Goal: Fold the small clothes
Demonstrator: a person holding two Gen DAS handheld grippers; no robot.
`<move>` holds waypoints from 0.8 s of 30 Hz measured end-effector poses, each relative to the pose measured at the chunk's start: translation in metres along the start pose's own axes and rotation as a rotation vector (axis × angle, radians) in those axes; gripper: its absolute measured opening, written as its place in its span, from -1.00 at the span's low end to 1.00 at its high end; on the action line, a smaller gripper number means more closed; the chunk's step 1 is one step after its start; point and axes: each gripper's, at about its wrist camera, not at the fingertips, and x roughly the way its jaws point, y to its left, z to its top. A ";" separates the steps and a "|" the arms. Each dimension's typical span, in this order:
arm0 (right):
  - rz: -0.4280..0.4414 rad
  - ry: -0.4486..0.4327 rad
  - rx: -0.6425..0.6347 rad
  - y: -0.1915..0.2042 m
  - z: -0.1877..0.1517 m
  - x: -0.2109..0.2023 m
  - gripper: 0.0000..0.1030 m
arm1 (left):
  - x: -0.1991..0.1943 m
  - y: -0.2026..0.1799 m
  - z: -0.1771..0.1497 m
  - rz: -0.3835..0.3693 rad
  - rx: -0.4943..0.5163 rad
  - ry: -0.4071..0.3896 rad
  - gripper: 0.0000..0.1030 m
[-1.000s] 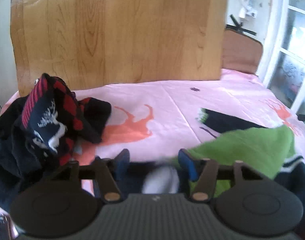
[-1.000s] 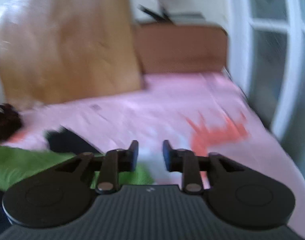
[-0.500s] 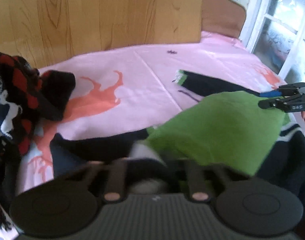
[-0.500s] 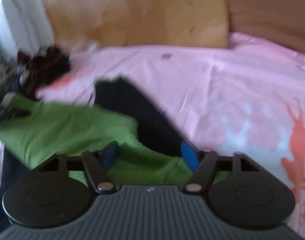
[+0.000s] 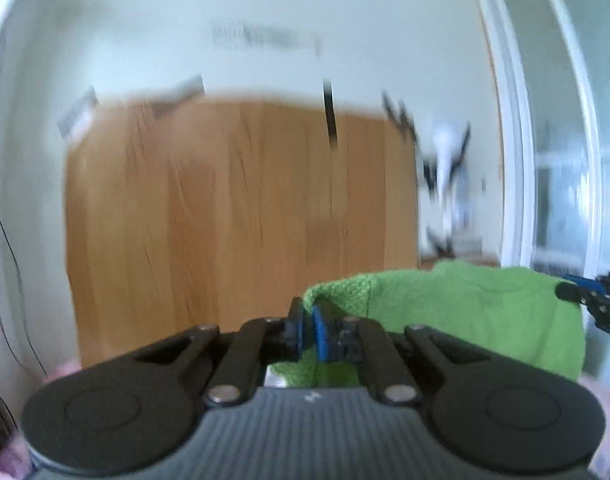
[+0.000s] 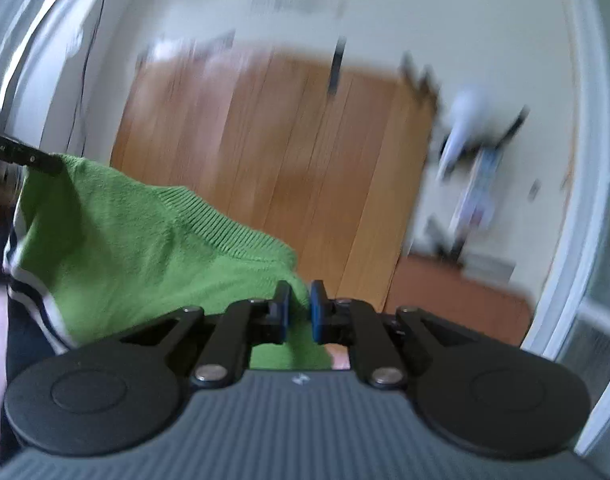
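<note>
The green top (image 5: 465, 320) is held up between the left gripper (image 5: 307, 328) and right gripper (image 6: 299, 312), both jaws just closed on its edge, and could be dropped if that thin pinch slips.

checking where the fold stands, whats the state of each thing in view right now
left gripper: shut on the sweater's edge, jaws just closed
right gripper: shut on the sweater's other edge, jaws just closed
green sweater: lifted, hanging stretched between the two grippers, ribbed edge on top
wooden headboard: upright against the wall behind, blurred
</note>
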 end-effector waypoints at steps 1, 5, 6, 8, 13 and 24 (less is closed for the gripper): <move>-0.019 -0.058 -0.005 0.000 0.011 -0.009 -0.75 | -0.012 -0.004 0.010 0.009 -0.001 -0.046 -0.89; -0.083 -0.253 -0.038 -0.004 0.048 -0.040 -0.75 | -0.051 -0.016 0.039 0.037 -0.012 -0.183 -0.89; -0.099 -0.298 -0.048 -0.004 0.059 -0.049 -0.75 | -0.061 -0.020 0.047 0.044 -0.014 -0.219 -0.89; -0.115 -0.374 -0.063 -0.006 0.077 -0.063 -0.75 | -0.082 -0.028 0.062 0.052 -0.015 -0.292 -0.89; -0.170 -0.531 -0.127 -0.020 0.122 -0.081 -0.75 | -0.110 -0.044 0.102 0.077 0.046 -0.433 -0.89; -0.195 -0.354 -0.119 -0.034 0.121 0.033 -0.75 | 0.082 -0.023 0.084 0.166 0.018 -0.107 -0.89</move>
